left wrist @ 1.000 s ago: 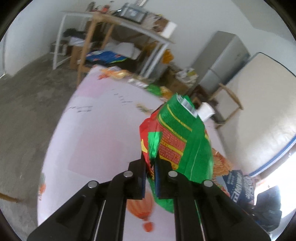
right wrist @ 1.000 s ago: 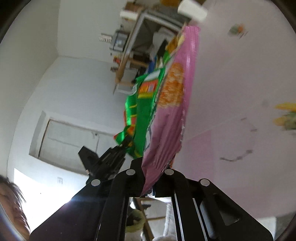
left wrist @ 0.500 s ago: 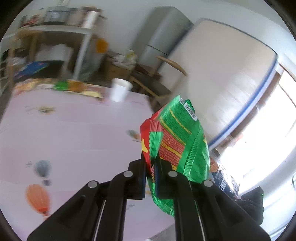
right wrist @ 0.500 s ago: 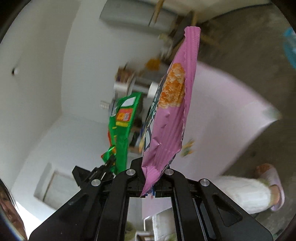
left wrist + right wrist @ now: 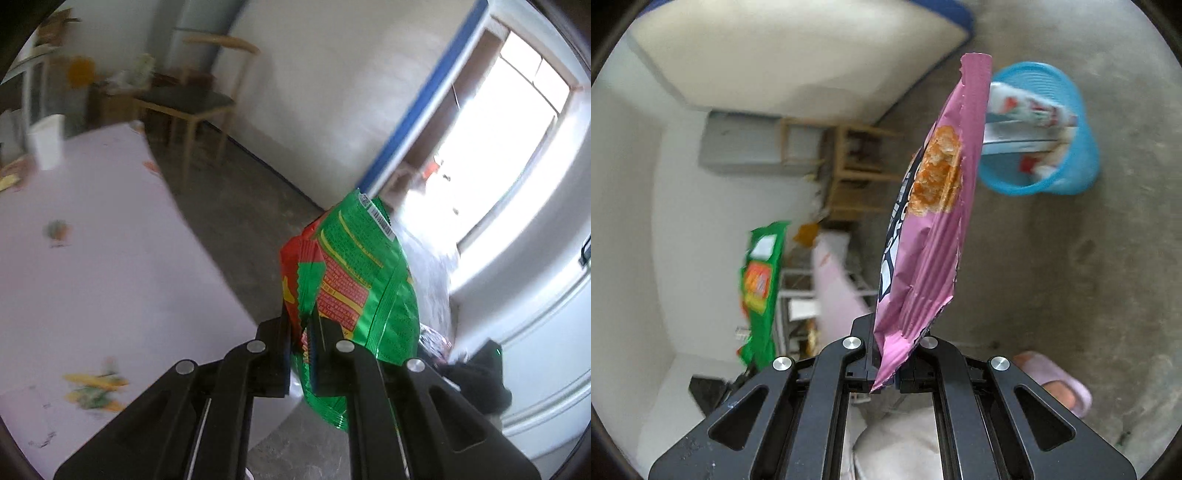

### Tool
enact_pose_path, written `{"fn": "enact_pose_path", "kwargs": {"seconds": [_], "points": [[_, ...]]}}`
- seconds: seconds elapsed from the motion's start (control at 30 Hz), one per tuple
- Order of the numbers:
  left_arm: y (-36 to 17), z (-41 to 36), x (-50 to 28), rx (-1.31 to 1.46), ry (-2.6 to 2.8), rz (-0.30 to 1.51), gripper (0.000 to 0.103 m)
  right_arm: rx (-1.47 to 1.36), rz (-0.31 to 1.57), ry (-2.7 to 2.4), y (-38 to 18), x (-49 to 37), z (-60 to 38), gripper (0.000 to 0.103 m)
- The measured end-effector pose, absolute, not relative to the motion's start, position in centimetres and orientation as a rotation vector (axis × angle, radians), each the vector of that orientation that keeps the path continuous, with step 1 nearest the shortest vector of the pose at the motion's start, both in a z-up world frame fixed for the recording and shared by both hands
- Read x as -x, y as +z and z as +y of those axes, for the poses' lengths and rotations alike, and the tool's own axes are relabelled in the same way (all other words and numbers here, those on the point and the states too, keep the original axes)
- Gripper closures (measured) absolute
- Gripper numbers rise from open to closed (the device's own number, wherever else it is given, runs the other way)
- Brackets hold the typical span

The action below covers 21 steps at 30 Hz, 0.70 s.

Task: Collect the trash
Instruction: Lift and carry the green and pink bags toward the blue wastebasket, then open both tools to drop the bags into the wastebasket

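- Left wrist view: left claw clamped on lower edge of crinkly green-and-red foil snack bag, bag standing up and forward from the pads, tilted right.
- Pink-clothed bench off to the left, well apart from the bag; white paper cup at its far end, small printed scraps on the cloth, blurred.
- Right wrist view: right claw pinched shut on bottom corner of crumpled pink foil snack bag, bag upright, edge-on to camera.
- Round blue plastic waste bin on grey concrete floor, ahead and to the right of the pink bag's top, already holding a white-red wrapper; bin near but not under the bag.
- Same green bag also seen at left of right view, apart from the pink one.
- Slippered foot and pale trouser leg low in frame, just beside right claw.
- Step judged: carry to bin, both bags lifted off bench, neither dropped yet.
- Next move probably: bring pink bag over bin mouth, open right claw; then same for green bag.
- Risk: light foil could drift past the rim; release low over the opening.
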<state>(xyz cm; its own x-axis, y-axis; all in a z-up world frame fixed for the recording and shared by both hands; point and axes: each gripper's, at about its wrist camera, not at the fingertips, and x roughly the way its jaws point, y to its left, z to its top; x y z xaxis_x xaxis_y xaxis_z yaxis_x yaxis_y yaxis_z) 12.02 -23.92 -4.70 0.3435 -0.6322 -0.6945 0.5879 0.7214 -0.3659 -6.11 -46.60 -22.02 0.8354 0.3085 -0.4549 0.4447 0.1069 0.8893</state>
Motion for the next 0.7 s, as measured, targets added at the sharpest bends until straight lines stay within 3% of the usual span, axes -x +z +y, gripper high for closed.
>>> {"fn": "enact_pose_path", "kwargs": {"seconds": [0.23, 0.3, 0.33, 0.37, 0.4, 0.5, 0.6, 0.7], "points": [[-8.1, -29.4, -14.4, -0.016, -0.816, 1.007, 0.096, -1.546, 0.875, -0.193, -28.4, 1.7, -56.1, 0.097], [-8.9, -30.6, -15.1, -0.031, -0.809, 1.023, 0.096, -1.51, 0.954, -0.218, -30.2, -0.7, -58.2, 0.088], [-9.2, -31.1, -15.4, -0.035, -0.805, 1.033, 0.096, -1.479, 0.992, -0.278, -30.9, -1.6, -59.4, 0.078], [-9.8, -31.8, -15.6, -0.038, -0.801, 1.044, 0.096, -1.466, 1.014, -0.303, -30.8, -2.4, -60.3, 0.061], [-10.2, -32.0, -15.6, -0.039, -0.798, 1.053, 0.096, -1.466, 1.032, -0.305, -31.8, -3.1, -61.0, 0.054], [-10.9, -33.2, -15.7, -0.048, -0.793, 1.066, 0.096, -1.452, 1.033, -0.428, -32.8, -2.9, -62.7, 0.051], [-11.3, -34.3, -15.3, -0.08, -0.781, 1.047, 0.096, -1.419, 0.969, -0.472, -32.0, -1.5, -63.5, 0.041], [-11.4, -36.1, -14.6, -0.115, -0.775, 1.019, 0.096, -1.4, 0.926, -0.51, -32.0, 0.9, -63.9, 0.041]]}}
